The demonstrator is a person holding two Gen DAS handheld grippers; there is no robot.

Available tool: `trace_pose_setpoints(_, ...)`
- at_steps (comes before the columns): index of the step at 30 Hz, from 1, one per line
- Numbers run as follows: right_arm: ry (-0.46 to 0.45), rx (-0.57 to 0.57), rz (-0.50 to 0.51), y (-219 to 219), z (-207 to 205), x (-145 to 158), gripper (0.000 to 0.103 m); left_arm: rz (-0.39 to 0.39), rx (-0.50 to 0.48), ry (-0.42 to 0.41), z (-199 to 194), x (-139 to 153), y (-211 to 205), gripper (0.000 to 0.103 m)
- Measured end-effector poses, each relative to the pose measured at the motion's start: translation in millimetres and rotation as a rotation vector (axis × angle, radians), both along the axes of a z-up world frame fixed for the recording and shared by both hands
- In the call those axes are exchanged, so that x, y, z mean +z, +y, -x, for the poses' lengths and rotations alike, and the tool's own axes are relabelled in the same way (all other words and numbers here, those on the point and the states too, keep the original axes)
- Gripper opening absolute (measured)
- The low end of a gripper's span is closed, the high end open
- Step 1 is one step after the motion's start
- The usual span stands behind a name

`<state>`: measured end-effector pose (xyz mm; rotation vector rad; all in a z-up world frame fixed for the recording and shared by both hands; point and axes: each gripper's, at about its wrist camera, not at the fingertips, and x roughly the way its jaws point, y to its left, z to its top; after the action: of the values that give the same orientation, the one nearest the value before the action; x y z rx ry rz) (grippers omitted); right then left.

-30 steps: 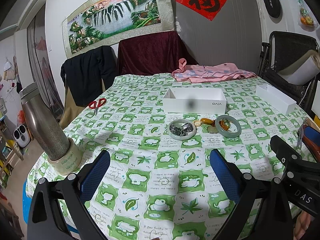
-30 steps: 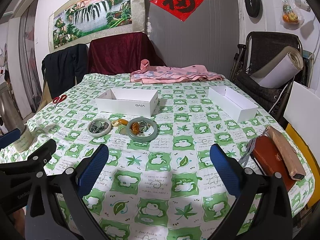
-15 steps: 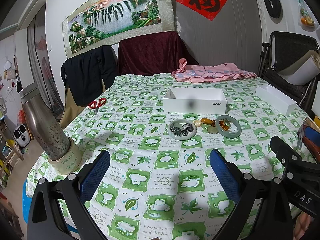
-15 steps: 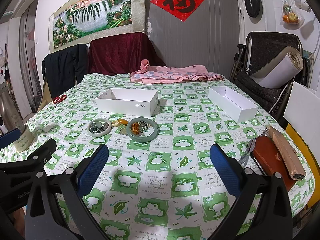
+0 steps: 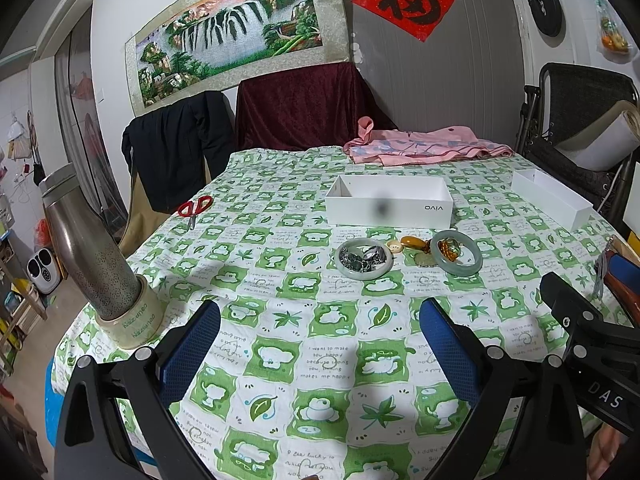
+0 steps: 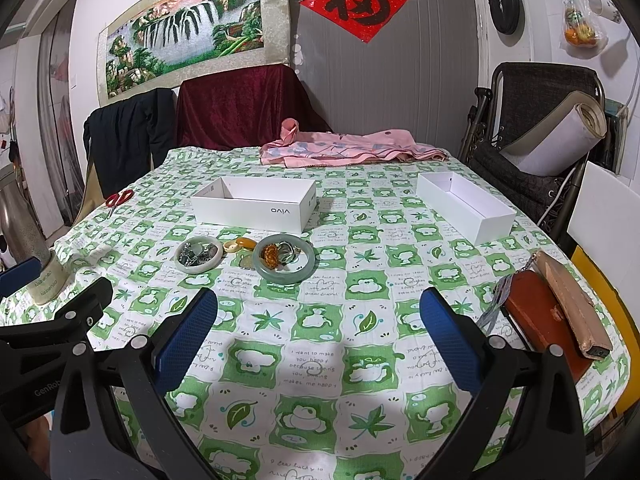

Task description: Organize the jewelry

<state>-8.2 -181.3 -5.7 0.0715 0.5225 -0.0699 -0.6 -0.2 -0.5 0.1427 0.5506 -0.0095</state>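
Green-and-white checked cloth covers the whole table, a waterfall painting hangs upper left on the back wall, and both grippers sit low at the bottom of their frames. Left gripper, jaws wide apart, nothing between them; right gripper, same story, spread wide and empty. All the jewelry waits mid-frame: a pale bangle ringing a heap of silvery pieces, a greener bangle around amber beads, and a few small amber and cream pieces between the two. Just behind them, toward the top of the frame, stands the open white box, with a second white box off to the right. Nothing looks sorted yet, by my read. Those bangles look stiff, smooth and likely brittle, so pinch across the band, gently, because a polished ring could squirt out. The loose silver bits look light and tangly; best grabbed low, at the thick of the heap.
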Motion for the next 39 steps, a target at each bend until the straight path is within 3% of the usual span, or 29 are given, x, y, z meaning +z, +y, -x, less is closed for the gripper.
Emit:
trace_pose_setpoints(19,0.01,0.001,-0.003,1,0,-1,0.096,0.003,0.002,0.017,-1,-6,-3,0.097)
trace_pose_setpoints(30,0.066,0.015,-0.015,-2,-17,-18,0.096,0.005,-0.002,0.065,-15,-19,-2,0.097)
trace_pose_setpoints(36,0.184,0.047,-0.093,-20,-44,-40,0.096,-0.018,0.015,0.179,-44,-44,5,0.097)
trace_pose_setpoints(39,0.194,0.049,-0.158,-32,-53,-49,0.096,-0.027,0.038,0.259,-64,-62,11,0.097)
